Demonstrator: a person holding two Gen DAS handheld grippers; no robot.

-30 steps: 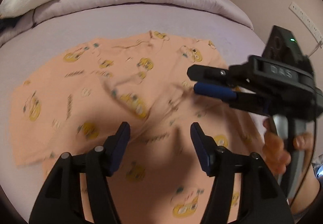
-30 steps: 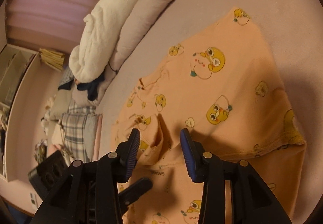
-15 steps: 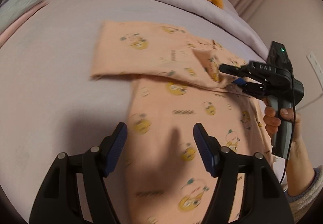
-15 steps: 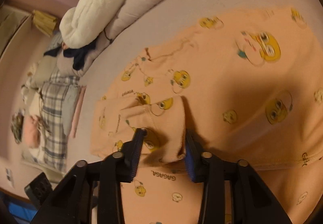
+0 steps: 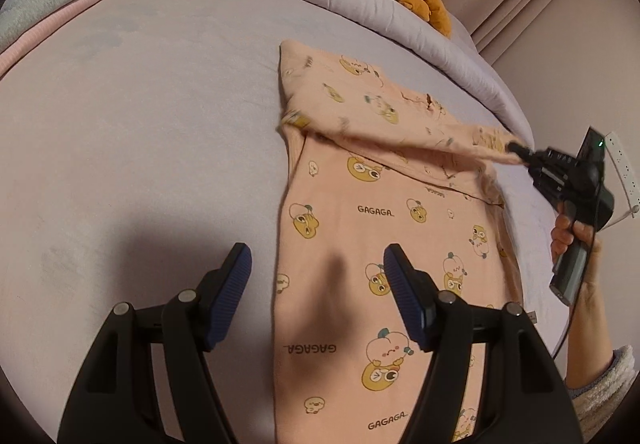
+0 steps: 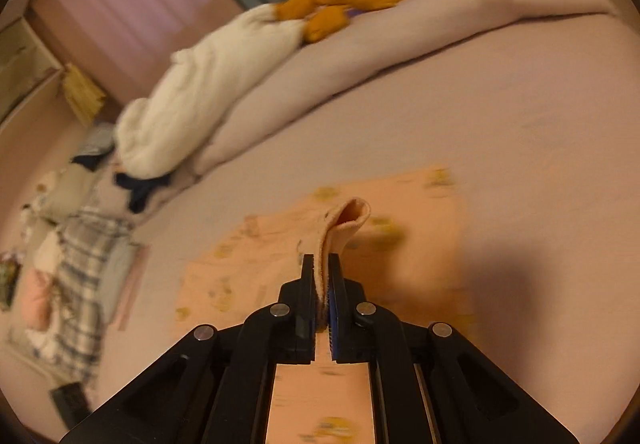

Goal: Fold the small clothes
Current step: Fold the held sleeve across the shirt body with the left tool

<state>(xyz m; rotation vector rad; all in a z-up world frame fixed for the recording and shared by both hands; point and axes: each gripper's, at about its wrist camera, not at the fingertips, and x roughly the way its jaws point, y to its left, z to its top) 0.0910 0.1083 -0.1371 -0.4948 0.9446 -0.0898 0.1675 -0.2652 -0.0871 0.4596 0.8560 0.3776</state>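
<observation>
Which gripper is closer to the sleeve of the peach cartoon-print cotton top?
Right. The right gripper is shut on the sleeve, lifting it off the lilac bed sheet. The left gripper hovers open over the top's lower body, away from it.

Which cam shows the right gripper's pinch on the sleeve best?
Right wrist: the right gripper is shut on the peach sleeve, cloth clearly showing between the pads. Left wrist shows that gripper from the side, far off, with the sleeve stretched towards it; the contact is small and blurred.
</observation>
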